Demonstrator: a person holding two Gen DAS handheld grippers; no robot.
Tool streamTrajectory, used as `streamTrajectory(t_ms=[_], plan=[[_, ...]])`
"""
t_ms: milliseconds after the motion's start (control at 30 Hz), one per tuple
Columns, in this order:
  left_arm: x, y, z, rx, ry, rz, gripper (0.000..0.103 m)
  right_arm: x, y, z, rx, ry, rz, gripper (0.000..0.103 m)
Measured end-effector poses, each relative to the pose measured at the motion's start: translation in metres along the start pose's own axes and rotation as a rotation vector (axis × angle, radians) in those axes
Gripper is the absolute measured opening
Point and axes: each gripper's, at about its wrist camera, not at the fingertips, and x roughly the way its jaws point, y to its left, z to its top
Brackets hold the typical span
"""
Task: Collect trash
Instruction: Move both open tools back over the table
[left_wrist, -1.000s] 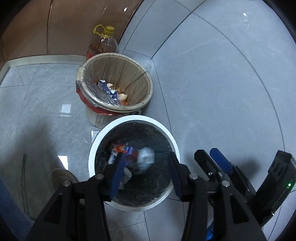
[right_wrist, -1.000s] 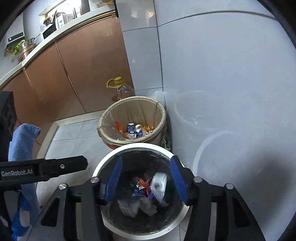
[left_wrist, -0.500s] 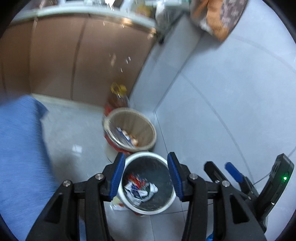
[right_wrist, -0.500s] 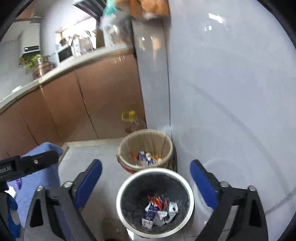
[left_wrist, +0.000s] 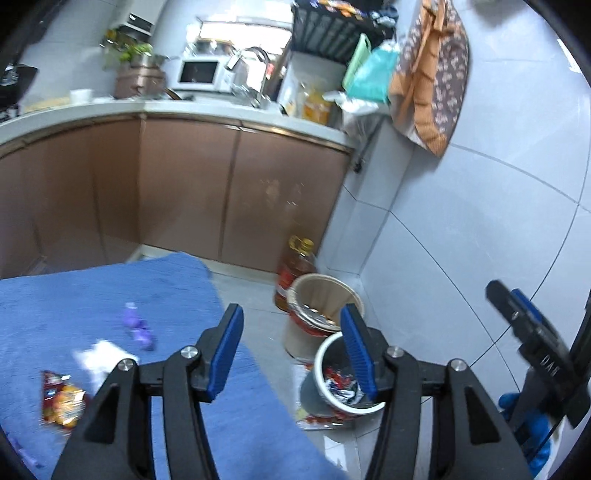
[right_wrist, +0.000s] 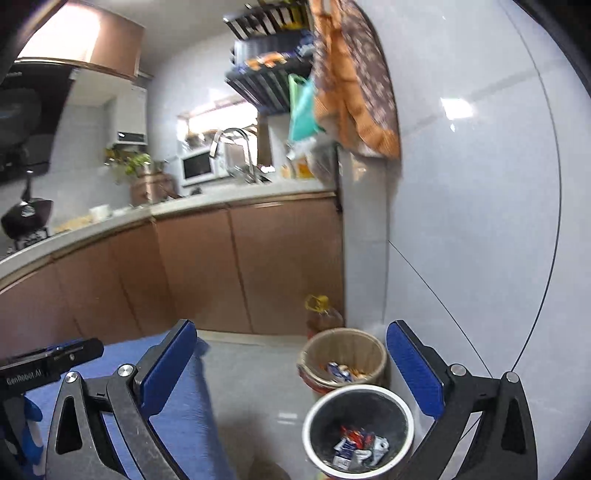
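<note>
Looking along my left gripper (left_wrist: 291, 350), I have its jaws parted with nothing between them, and the remaining trash lies down and to its left on the blue cloth (left_wrist: 92, 295) — that direction is what my next reach hinges on. My right gripper (right_wrist: 291, 373) is spread even wider, also empty, and sits over toward the wall side, above the white-rimmed bin (right_wrist: 357, 428); so the left one is clearly the nearer to the litter.

On the cloth I count 3 pieces: a red-and-orange snack wrapper (left_wrist: 61, 400) nearest the camera's left edge, a crumpled white scrap (left_wrist: 101, 356) just beyond it, and a small purple wrapper (left_wrist: 136, 326) farther up, its long axis running roughly away from me and slightly rightward. All 3 look thin, crinkly and light; motion blur keeps me from reading more.

The cloth is a nubby towel-like fabric, so I'd judge a pinch could snag it together with a wrapper. The white-rimmed bin is round with a dark liner and already holds cartons and wrappers; the tan-lined basket (right_wrist: 343, 354) stands just behind it — with a yellow-capped oil bottle (right_wrist: 321, 314) at the wall.
</note>
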Motion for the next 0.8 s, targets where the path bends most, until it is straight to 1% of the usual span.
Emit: streamTrajectory(t_ms=[100,167,300,533,800], plan=[[-0.035,0.017,-0.003,-0.013,-0.039,0.029,0.053,-0.019,0.015,0.006,-0.016,-0.034,0.028,0.103],[-0.056,0.027,-0.005,-0.020,-0.061,0.053,0.056,-0.033,0.027,0.011,-0.022,-0.050,0.049,0.103],[-0.100,0.049,-0.014,-0.034,-0.115,0.111,0.058,-0.054,0.043,0.017,-0.028,-0.081,0.081,0.103],[-0.164,0.085,-0.030,-0.034,-0.165,0.209,0.058,-0.098,0.071,0.028,-0.033,-0.131,0.175,0.103],[-0.236,0.128,-0.053,-0.062,-0.222,0.324,0.058,-0.128,0.097,0.034,-0.049,-0.172,0.261,0.103]])
